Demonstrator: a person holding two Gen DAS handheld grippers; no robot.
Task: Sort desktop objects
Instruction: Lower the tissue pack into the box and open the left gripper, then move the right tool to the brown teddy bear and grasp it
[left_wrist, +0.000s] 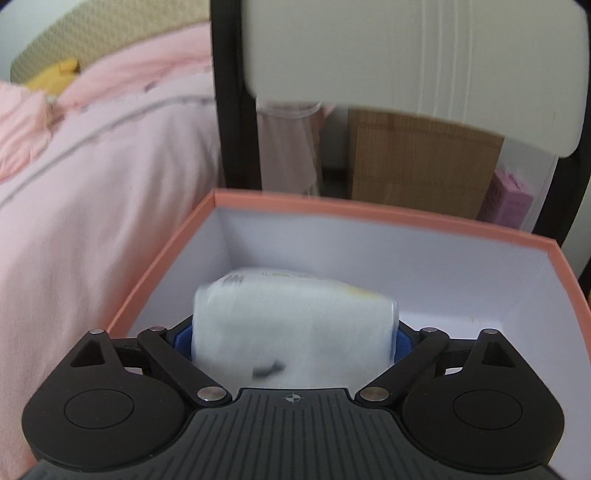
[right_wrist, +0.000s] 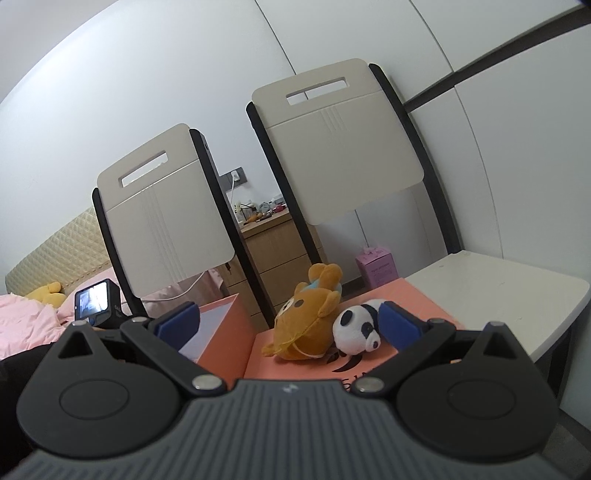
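Left wrist view: the left tool pinches a white packet between its blue pads, holding it over the open pink box. A pink bed lies to the left.

Right wrist view: the right tool is spread wide, holding nothing. Ahead, a brown bear toy and a panda toy lie touching on a pink lid, beside the box.

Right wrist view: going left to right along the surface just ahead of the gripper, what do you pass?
Open pink box → brown bear plush → panda plush, both lying on the pink lid → white tabletop.
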